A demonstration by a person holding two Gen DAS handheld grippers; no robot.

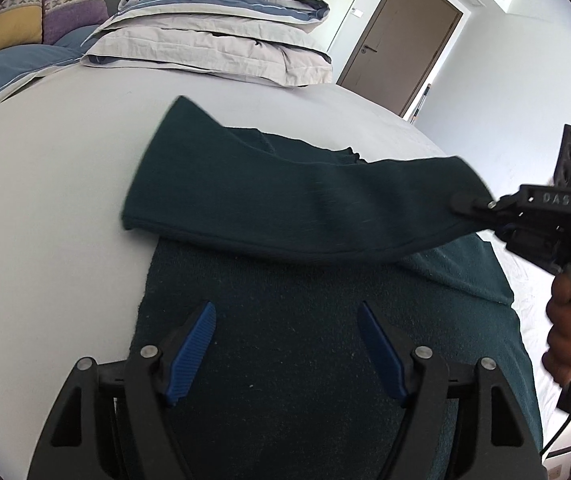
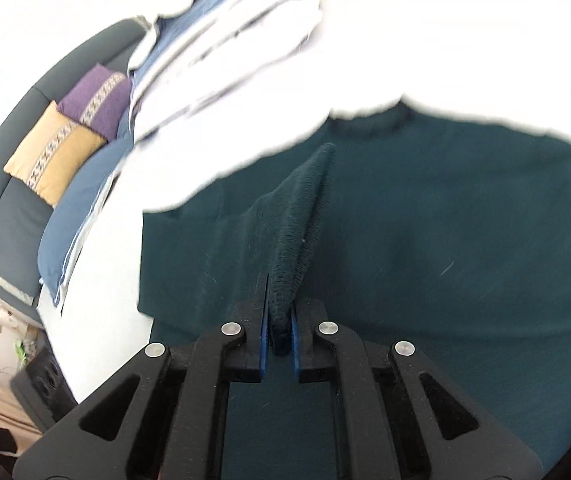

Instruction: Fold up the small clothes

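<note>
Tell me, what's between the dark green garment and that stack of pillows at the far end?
Only bare pale bedsheet lies between the dark green garment and the stack of pillows; the left wrist view shows it.

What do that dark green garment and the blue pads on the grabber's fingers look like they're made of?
The green garment looks like a soft knit, probably wool or a cotton blend: matte and slightly fuzzy, with ribbed stitches visible at the edge pinched by the right gripper. The blue pads on the left gripper look like ridged rubber or plastic; their fine grooves show, but which it is stays unclear.
</note>
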